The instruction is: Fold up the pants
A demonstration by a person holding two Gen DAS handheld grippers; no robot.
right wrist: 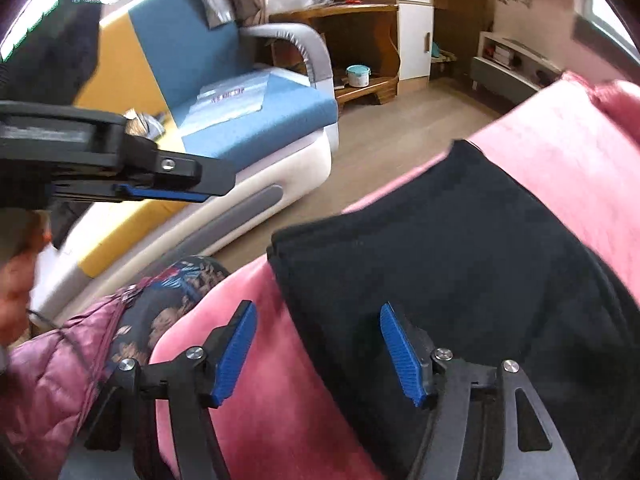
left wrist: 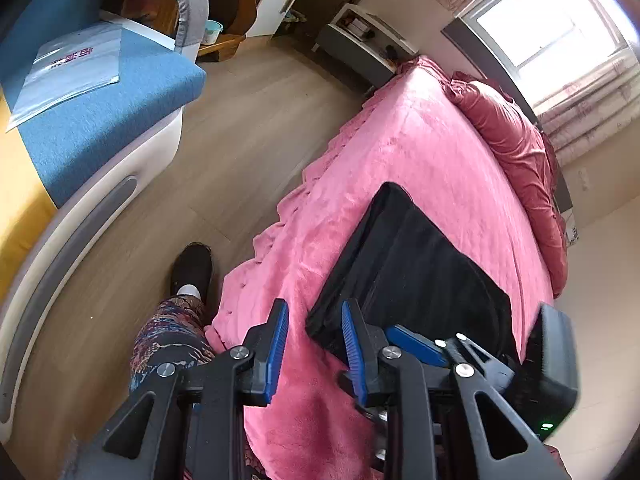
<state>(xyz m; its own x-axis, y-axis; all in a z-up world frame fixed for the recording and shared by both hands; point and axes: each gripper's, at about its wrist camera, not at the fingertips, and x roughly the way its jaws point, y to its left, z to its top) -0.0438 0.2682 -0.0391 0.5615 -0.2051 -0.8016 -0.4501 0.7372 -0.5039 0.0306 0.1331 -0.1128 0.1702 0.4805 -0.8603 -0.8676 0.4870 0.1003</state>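
Nearest, in the left wrist view, the left gripper (left wrist: 314, 344) hangs over the near edge of a bed, its blue-padded jaws a little apart with only pink cover showing between them; nothing is gripped. Just to its right in the same view, the right gripper (left wrist: 416, 346) reaches in from the side. In the right wrist view the right gripper (right wrist: 318, 350) has its jaws standing wide, the near edge of the pants running between them, the pads not pressing on the cloth.

The black pants (left wrist: 412, 276) lie flat, as a neat dark block, on the pink bedspread (left wrist: 400, 152), near the bed's close edge. Beside the bed stands the person's leg in patterned trousers (left wrist: 172, 344), with a black shoe (left wrist: 192, 266) on the wooden floor (left wrist: 248, 92).

Farther off are a dark red pillow (left wrist: 516, 148), a blue and yellow sofa (left wrist: 92, 120), and a bright window (left wrist: 548, 20).
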